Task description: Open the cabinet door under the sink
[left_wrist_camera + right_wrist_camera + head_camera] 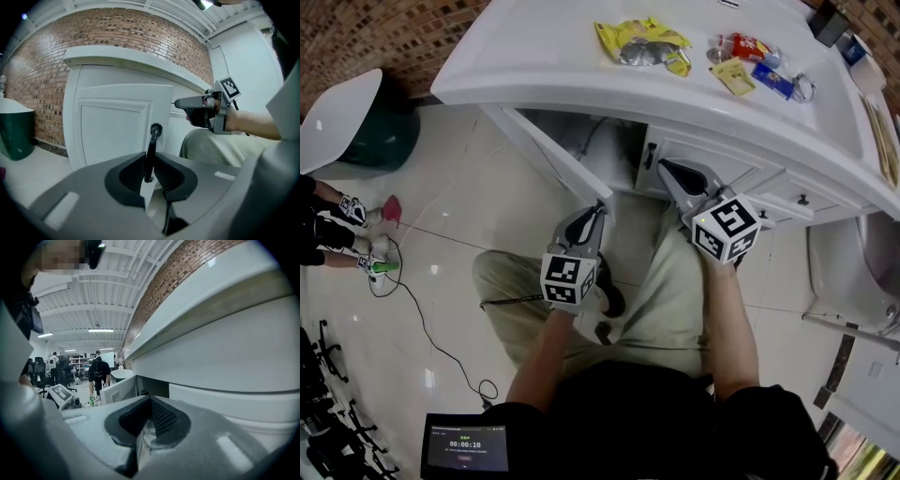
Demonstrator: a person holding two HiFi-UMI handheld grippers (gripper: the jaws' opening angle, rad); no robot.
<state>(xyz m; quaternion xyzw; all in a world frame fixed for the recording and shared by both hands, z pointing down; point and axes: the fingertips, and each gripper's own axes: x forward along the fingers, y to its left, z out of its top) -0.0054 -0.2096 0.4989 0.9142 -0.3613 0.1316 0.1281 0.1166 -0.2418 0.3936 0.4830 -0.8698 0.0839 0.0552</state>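
The white cabinet under the sink has its left door (551, 155) swung out toward me, and the dark inside (600, 141) shows. My left gripper (596, 210) is shut on that door's black handle (155, 130), which stands upright between the jaws of the left gripper (150, 161). The door panel (112, 126) fills the left gripper view. My right gripper (667, 171) hovers just right of the opening, beside the right door's black handle (649, 156), jaws together with nothing seen in them. In its own view the right gripper (140, 427) faces the open door (119, 389).
Snack packets (642, 42) and small items (755, 61) lie on the counter top. A green bin (380, 136) with a white lid stands left. A cable (422, 323) runs over the tiled floor. A white fixture (853, 272) stands at the right. My knees are under both grippers.
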